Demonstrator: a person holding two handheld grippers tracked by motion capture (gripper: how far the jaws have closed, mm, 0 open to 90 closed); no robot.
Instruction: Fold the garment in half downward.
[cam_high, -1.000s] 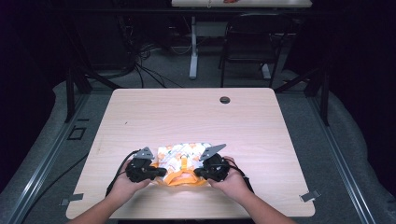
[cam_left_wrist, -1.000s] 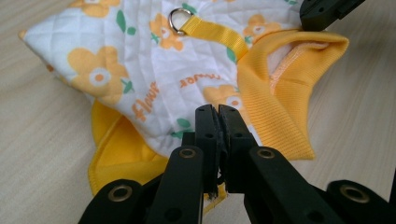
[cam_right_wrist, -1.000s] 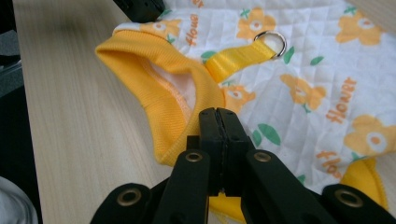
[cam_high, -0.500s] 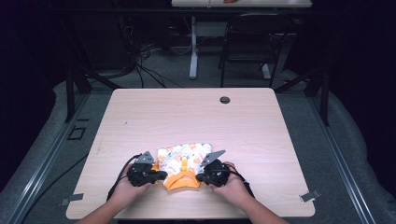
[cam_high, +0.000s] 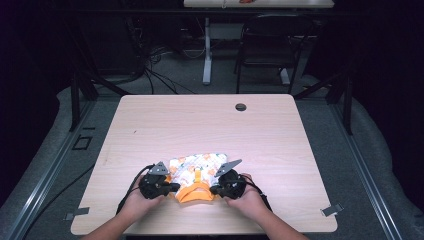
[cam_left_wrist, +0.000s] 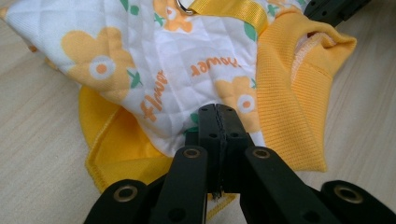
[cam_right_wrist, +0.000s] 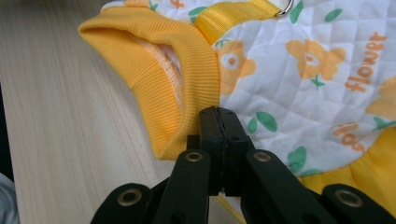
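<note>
A small quilted garment (cam_high: 200, 167), white with orange flowers and an orange ribbed collar (cam_high: 192, 192), lies near the table's front edge. My left gripper (cam_high: 173, 188) is shut on its left side and my right gripper (cam_high: 213, 190) is shut on its right side, by the collar. In the left gripper view the jaws (cam_left_wrist: 218, 113) are pressed together over the printed fabric (cam_left_wrist: 154, 70) and orange hem. The right gripper view has the jaws (cam_right_wrist: 218, 115) closed where the ribbed collar (cam_right_wrist: 187, 60) meets the quilted cloth (cam_right_wrist: 303, 79). A yellow strap (cam_right_wrist: 229, 16) with a metal ring crosses the garment's back.
The wooden table (cam_high: 210, 125) stretches bare beyond the garment, with a round cable hole (cam_high: 241, 107) near its far edge. A chair (cam_high: 272, 45) and a desk leg stand behind it. The other gripper (cam_left_wrist: 334, 8) is visible at the top right of the left gripper view.
Both hands have drawn back toward the table's front edge, and the garment has come with them. It now lies flatter, with the orange collar facing the front edge.
</note>
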